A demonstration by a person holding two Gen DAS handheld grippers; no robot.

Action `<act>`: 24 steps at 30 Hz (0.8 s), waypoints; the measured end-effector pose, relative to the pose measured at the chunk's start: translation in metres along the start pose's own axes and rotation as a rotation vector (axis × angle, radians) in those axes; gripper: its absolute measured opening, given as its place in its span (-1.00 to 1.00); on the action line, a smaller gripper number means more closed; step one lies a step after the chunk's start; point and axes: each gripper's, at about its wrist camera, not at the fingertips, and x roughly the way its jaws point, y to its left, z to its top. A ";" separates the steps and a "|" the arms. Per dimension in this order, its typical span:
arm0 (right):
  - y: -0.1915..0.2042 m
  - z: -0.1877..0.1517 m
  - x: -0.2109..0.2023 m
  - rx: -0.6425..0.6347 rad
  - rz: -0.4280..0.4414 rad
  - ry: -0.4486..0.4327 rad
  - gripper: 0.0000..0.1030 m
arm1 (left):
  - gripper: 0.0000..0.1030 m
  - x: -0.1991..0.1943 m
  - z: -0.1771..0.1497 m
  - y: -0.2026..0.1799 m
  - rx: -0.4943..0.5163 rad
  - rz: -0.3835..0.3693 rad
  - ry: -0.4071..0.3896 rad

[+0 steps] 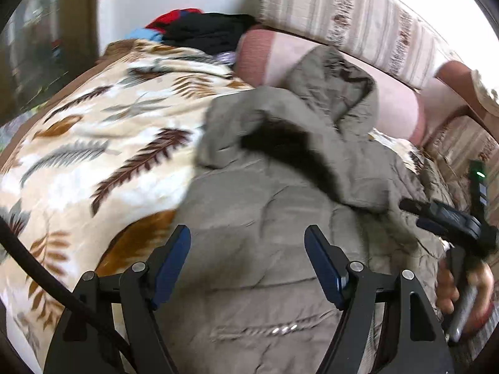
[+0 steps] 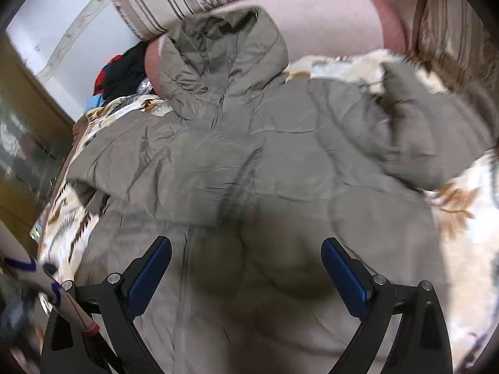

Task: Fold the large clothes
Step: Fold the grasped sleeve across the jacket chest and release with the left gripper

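Grey-green hooded puffer jacket (image 2: 249, 168) lies front up on the leaf-print blanket (image 1: 93, 143), hood (image 2: 224, 50) propped against the pink bolster (image 2: 327, 21); zip runs down the middle; the sleeve on the left of the right wrist view (image 2: 124, 155) seems laid across the chest, the other sleeve (image 2: 421, 131) bunched out to the side, blurred.

Left gripper (image 1: 248, 258) over the lower body of the jacket, fingers spread, pinching nothing; right gripper (image 2: 246, 268) likewise spread and empty above the midriff; its shadow falls on the cloth.

Judgement: early in the fold; the loose sleeve likely comes next. To do it well: take the sleeve near the cuff, pinch through the padding, not the shell alone; carry it flat across the chest; pin the shoulder with the other gripper, since the slick fabric will likely slide and spring back.

Pile of dark and red clothes (image 1: 199, 28) sits at the far end of the blanket, well apart.
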 end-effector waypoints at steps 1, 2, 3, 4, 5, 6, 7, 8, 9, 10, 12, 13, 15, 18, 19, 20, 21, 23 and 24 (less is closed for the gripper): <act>0.002 0.006 0.014 0.006 -0.022 0.008 0.92 | 0.44 -0.002 -0.003 0.005 -0.011 0.006 -0.002; 0.002 0.012 0.026 0.015 -0.046 0.010 0.92 | 0.44 -0.004 -0.006 0.008 -0.021 0.011 -0.004; 0.001 0.017 0.034 0.025 -0.051 0.015 0.92 | 0.44 -0.006 -0.009 0.011 -0.025 0.015 -0.007; 0.000 0.020 0.043 0.039 -0.052 0.027 0.92 | 0.44 -0.008 -0.011 0.012 -0.023 0.020 -0.010; -0.002 0.024 0.052 0.061 -0.048 0.043 0.92 | 0.44 -0.010 -0.014 0.012 -0.015 0.025 -0.013; -0.006 0.029 0.062 0.093 -0.037 0.061 0.90 | 0.44 -0.010 -0.014 0.011 -0.008 0.029 -0.015; -0.009 0.032 0.067 0.113 -0.035 0.073 0.83 | 0.44 -0.010 -0.015 0.009 0.004 0.034 -0.017; -0.012 0.036 0.072 0.135 -0.032 0.086 0.47 | 0.44 -0.009 -0.015 0.005 0.011 0.035 -0.017; -0.015 0.040 0.073 0.143 -0.032 0.101 0.21 | 0.44 -0.008 -0.015 0.001 0.018 0.034 -0.015; -0.017 0.045 0.071 0.145 -0.021 0.106 -0.08 | 0.44 -0.008 -0.015 -0.003 0.024 0.028 -0.014; -0.023 0.053 0.061 0.125 -0.011 0.085 -0.51 | 0.44 -0.009 -0.015 -0.010 0.035 0.014 -0.014; -0.025 0.057 0.052 0.112 -0.041 0.061 -0.53 | 0.44 -0.009 -0.016 -0.014 0.045 0.007 -0.016; -0.033 0.066 0.038 0.080 -0.128 0.018 -0.56 | 0.44 -0.010 -0.017 -0.024 0.068 -0.006 -0.015; -0.049 0.075 0.034 0.085 -0.188 0.002 -0.59 | 0.44 -0.008 -0.022 -0.038 0.102 -0.019 -0.005; -0.056 0.078 0.035 0.095 -0.201 0.003 -0.59 | 0.44 -0.008 -0.024 -0.042 0.113 -0.021 0.002; -0.062 0.080 0.039 0.099 -0.213 0.005 -0.59 | 0.44 -0.008 -0.027 -0.046 0.122 -0.022 0.009; -0.065 0.080 0.044 0.098 -0.221 0.009 -0.59 | 0.44 -0.009 -0.028 -0.049 0.128 -0.023 0.011; -0.068 0.079 0.056 0.088 -0.233 0.032 -0.53 | 0.44 -0.012 -0.032 -0.056 0.147 -0.019 0.013; -0.070 0.080 0.061 0.084 -0.246 0.041 -0.44 | 0.44 -0.014 -0.033 -0.059 0.155 -0.018 0.013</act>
